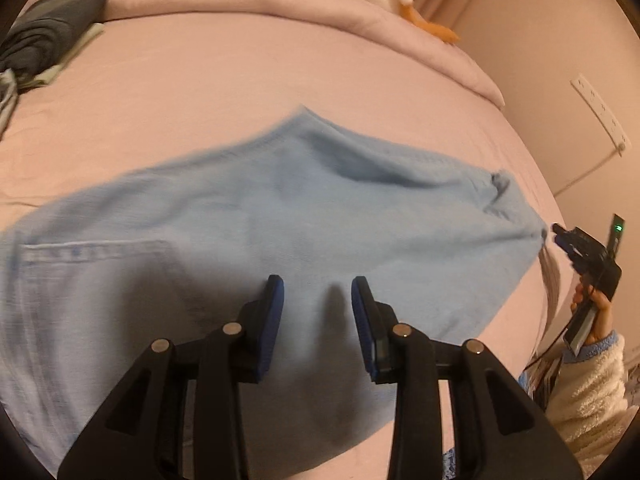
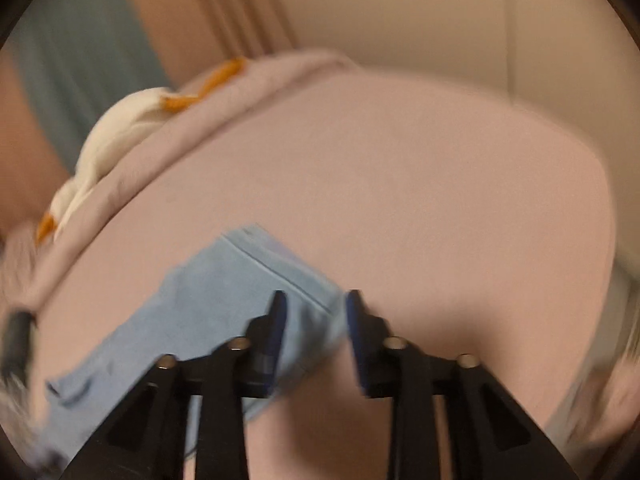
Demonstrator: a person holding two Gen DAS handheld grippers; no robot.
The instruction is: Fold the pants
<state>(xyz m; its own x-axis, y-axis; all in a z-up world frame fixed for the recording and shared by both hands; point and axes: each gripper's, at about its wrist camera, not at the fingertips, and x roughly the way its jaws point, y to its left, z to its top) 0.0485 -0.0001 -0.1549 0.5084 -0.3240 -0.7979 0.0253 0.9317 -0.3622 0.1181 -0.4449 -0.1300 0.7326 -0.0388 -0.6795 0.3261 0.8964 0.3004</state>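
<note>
Left wrist: pants (image 1: 280,208) lie beneath spread, empty left fingers (image 1: 276,296); right fingers (image 2: 280,312) likewise parted (blurred).

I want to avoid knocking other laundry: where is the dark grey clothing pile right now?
In the left wrist view, the dark grey clothing pile sits at the bed's far left, beyond the blue pants, beside the rolled pink duvet.

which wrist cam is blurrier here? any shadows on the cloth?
Right wrist view: heavy motion blur, pants and bedsheet smeared. Left wrist view: mostly sharp, only the pants' far edge blurred; the left tool throws dark shadows on the fabric. Both show fisheye curving and warm, dim light.
</note>
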